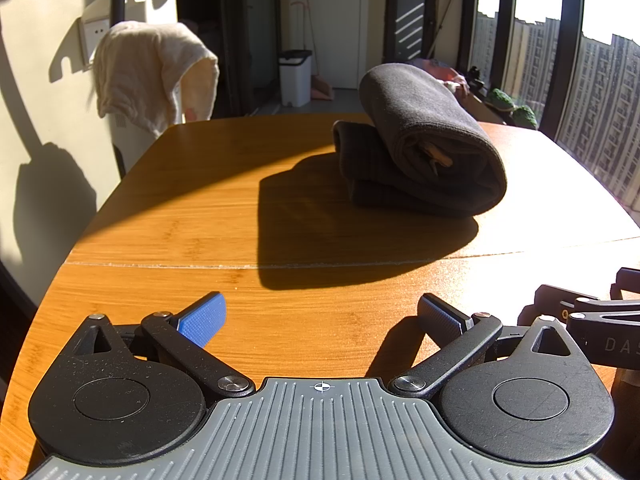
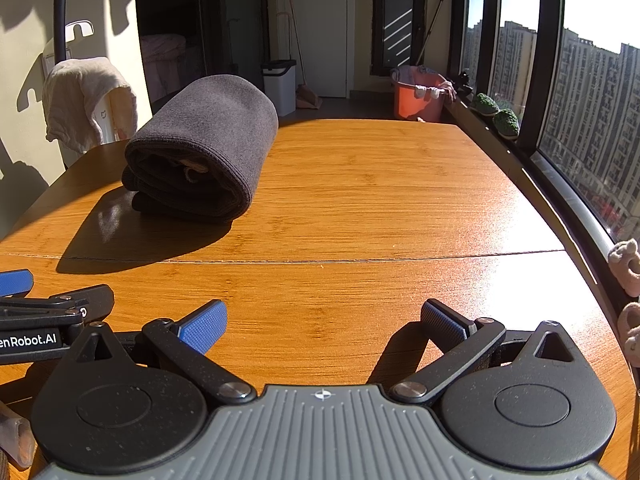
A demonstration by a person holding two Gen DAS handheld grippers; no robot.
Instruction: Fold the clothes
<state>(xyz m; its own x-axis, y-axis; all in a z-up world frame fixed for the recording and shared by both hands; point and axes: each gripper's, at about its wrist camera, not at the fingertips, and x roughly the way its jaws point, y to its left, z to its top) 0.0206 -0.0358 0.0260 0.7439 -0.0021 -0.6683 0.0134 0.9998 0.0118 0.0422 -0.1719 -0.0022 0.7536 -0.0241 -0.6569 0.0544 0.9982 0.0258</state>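
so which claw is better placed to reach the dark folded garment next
Left, marginally. The dark garment lies just right of centre ahead of the left claw; from the right claw it sits well off left. Both are open.

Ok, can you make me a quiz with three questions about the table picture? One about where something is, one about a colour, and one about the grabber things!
1. Where is the dark folded garment?
A. on the wooden table
B. in the orange tub
C. on the floor

2. What colour is the tub past the table's far end?
A. green
B. orange
C. black

3. How are the left gripper and right gripper?
A. both shut on cloth
B. one open, one shut
C. both open, holding nothing

Answers:
1. A, it lies folded on the tabletop.
2. B, the right wrist view shows it orange, by the window.
3. C, each pair of fingers is spread wide, only bare wood between them.
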